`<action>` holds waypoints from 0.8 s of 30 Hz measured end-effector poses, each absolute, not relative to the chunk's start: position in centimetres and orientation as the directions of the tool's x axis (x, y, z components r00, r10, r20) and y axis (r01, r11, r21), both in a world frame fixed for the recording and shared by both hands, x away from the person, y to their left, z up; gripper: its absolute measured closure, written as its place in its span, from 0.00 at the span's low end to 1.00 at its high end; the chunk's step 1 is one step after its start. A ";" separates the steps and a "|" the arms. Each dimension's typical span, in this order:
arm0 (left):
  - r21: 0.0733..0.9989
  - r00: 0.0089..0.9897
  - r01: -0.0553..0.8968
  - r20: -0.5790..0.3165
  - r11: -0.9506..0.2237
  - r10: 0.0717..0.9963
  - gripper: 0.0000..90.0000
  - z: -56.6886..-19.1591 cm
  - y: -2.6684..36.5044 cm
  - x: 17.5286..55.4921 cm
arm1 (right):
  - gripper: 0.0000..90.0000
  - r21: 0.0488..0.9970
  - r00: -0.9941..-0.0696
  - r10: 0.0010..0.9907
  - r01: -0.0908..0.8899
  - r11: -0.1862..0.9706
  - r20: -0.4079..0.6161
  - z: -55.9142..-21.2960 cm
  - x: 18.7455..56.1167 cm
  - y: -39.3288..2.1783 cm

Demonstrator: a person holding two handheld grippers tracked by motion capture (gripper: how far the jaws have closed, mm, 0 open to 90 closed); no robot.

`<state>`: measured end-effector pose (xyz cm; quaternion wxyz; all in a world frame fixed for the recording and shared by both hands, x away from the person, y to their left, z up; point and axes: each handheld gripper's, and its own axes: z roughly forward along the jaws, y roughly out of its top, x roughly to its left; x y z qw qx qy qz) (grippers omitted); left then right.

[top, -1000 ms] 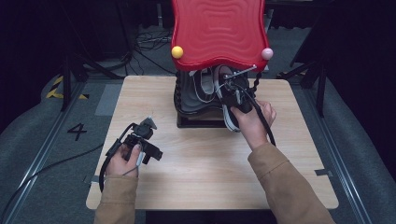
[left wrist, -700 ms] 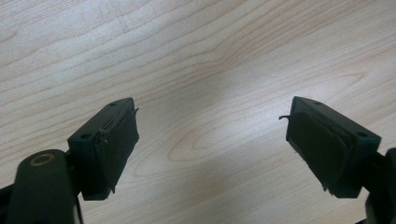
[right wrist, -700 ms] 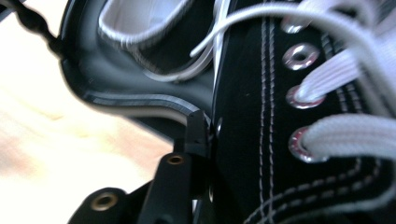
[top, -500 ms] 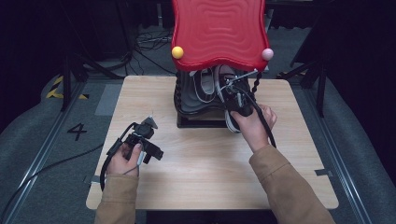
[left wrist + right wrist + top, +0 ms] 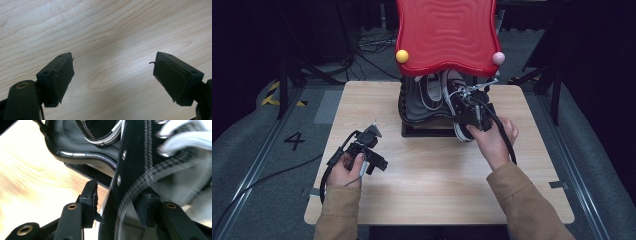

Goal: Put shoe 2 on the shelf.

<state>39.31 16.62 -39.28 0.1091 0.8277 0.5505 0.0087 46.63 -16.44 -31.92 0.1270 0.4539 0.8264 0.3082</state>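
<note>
I have a pale wooden bench (image 5: 432, 185) in a dark room, grey carpet around it and cables on the floor behind. From the high view I get the whole layout: a glossy black shoe stand (image 5: 419, 112) at the far middle of the bench, under a wavy red plastic board (image 5: 446, 35) with one yellow ball (image 5: 402, 56) and one pink ball (image 5: 498, 58) at its lower corners. Two black canvas sneakers with white laces are there; the left sneaker (image 5: 428, 90) sits in the stand's tray, and the right sneaker (image 5: 458, 107) leans at the stand's right edge.

My right tongs (image 5: 467, 107) are at that right sneaker. The right gripper view gives me what the high view cannot: the sneaker's black eyelet strip with its metal eyelets (image 5: 130, 170) runs up between the two jaws. The jaws have just been opening; the left pad stands clear of the canvas, and the right one sits close against the sneaker's far side, where I cannot tell if it touches. The stand's glossy rim (image 5: 82, 157) lies just beyond.

My left tongs (image 5: 373, 150) are well apart from the stand, near the bench's left front. In the left gripper view they (image 5: 113, 77) are spread wide over bare wood, nothing between them.
</note>
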 end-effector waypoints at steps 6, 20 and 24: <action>0.186 0.400 0.907 -0.104 -0.377 0.911 0.19 -39.3 16.3 39.5 | 0.70 0.687 -0.582 0.811 0.615 0.386 0.065 -29.9 43.8 -18.9; 0.181 0.407 0.905 -0.101 -0.386 0.908 0.19 -39.4 16.0 39.6 | 0.98 0.597 -0.673 0.737 0.615 0.515 0.057 -31.4 40.1 -23.5; 0.178 0.407 0.905 -0.101 -0.386 0.908 0.19 -39.4 15.9 39.7 | 0.99 0.541 -0.687 0.725 0.628 0.559 0.048 -33.2 40.4 -23.2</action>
